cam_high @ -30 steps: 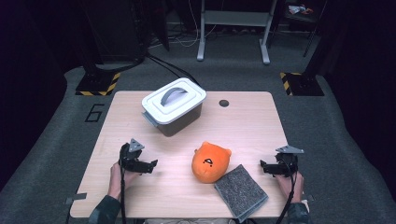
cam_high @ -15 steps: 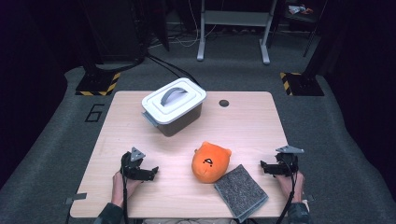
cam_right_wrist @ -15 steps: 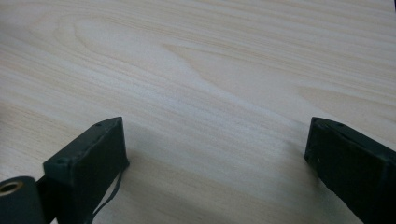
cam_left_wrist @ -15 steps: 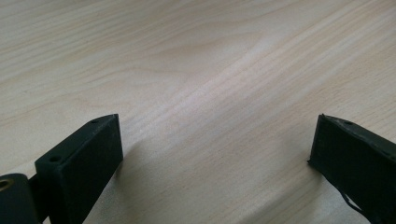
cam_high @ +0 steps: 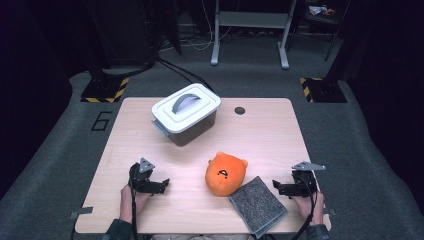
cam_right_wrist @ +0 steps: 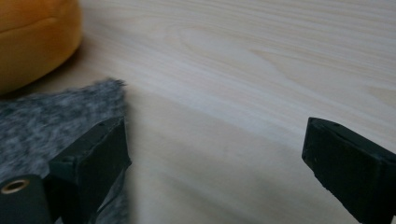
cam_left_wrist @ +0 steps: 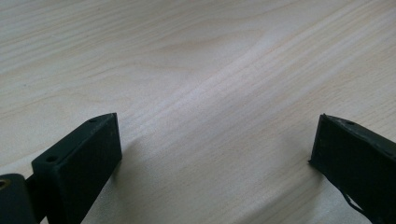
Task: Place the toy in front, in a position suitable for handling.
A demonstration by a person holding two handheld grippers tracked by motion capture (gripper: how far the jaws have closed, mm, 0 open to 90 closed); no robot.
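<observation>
Beside the grey felt pad (cam_right_wrist: 42, 121), right gripper (cam_right_wrist: 212, 154) fingers wide apart, empty.

Over the last second the left gripper (cam_high: 162, 185) slid a little toward the person's near edge of the tabletop (cam_high: 260, 135) and slightly rightward, its jaws wide apart, low over bare wood.

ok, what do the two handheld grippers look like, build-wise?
Both are black. The left gripper and right gripper each carry a grey three-cornered plate on top and trail a black cable back along the forearm. The fingers are blocky matte black with small holes. Dark sleeves at the bottom edge.
</observation>
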